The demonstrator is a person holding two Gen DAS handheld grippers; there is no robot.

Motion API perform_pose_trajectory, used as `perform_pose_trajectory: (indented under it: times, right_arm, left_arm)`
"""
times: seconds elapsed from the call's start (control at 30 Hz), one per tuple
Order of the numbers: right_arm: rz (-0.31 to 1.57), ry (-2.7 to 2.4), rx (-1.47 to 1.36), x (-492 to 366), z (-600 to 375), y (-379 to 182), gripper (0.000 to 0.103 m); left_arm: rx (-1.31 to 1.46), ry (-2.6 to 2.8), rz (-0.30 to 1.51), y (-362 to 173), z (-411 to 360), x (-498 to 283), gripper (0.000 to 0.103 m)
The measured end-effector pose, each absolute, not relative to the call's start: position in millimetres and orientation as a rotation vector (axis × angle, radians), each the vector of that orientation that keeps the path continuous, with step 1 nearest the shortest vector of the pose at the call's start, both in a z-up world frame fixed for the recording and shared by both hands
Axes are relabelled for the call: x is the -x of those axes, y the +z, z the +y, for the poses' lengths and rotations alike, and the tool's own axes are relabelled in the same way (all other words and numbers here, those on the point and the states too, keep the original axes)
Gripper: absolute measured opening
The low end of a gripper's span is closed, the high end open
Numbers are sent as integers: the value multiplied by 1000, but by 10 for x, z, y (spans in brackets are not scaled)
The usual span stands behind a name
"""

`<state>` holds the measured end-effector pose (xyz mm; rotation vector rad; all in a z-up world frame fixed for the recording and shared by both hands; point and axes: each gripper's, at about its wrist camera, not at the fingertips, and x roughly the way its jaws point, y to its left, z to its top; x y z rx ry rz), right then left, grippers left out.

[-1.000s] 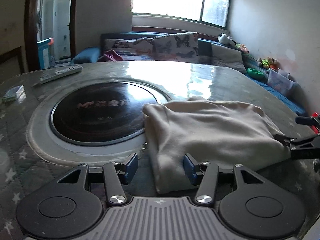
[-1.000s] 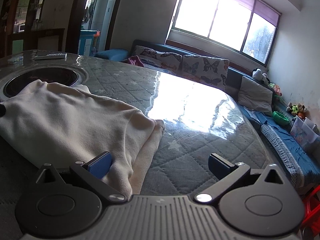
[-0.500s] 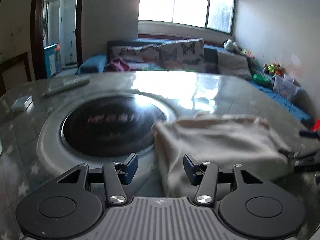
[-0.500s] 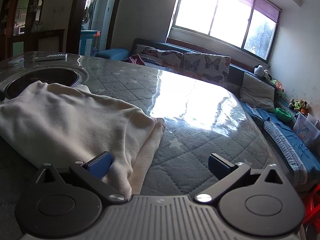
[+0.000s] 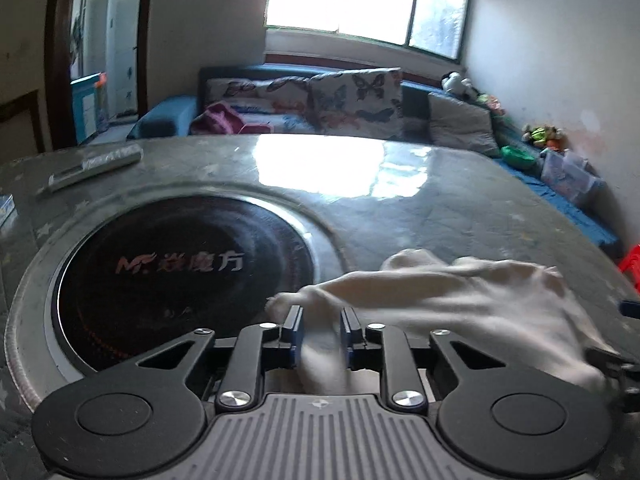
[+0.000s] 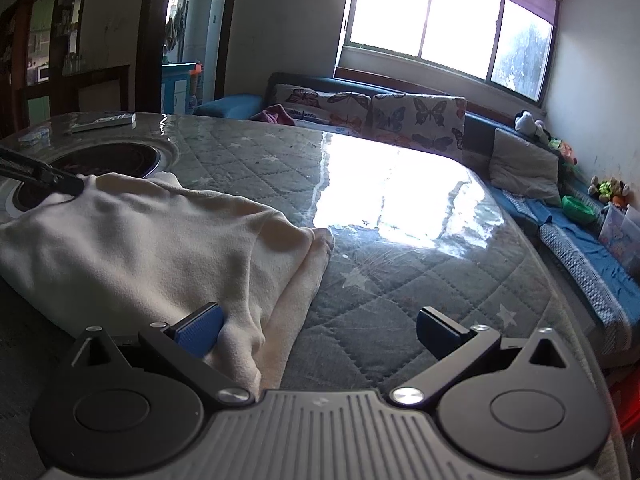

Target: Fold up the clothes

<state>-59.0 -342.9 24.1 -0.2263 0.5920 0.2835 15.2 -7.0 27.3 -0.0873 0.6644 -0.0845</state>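
A cream garment (image 5: 460,300) lies folded on the quilted table. My left gripper (image 5: 320,320) has closed on its left corner and holds it raised; cloth bunches between the blue pads. In the right wrist view the garment (image 6: 140,240) spreads to the left, and the left gripper's fingers (image 6: 60,180) pinch its far corner. My right gripper (image 6: 316,328) is open wide at the garment's near right edge; its left pad (image 6: 200,330) touches the cloth, its right pad (image 6: 436,334) is over the bare table.
A round black induction cooktop (image 5: 180,268) is set in the table left of the garment. A remote (image 5: 96,164) and a small box (image 6: 38,136) lie at the far left. A sofa with butterfly cushions (image 6: 380,116) stands behind the table.
My left gripper has closed on the garment's left corner and lifted it, pulling the cloth up and toward the cooktop. My right gripper has stayed open in place.
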Motion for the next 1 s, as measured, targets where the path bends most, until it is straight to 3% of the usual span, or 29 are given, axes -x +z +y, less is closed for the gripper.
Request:
perform_pose_trajectory:
  times: [1.0]
  right_arm:
    - [683,360,30,437,-3717,221,103]
  left_arm:
    - [83,-168,622,508,-255,-97,22]
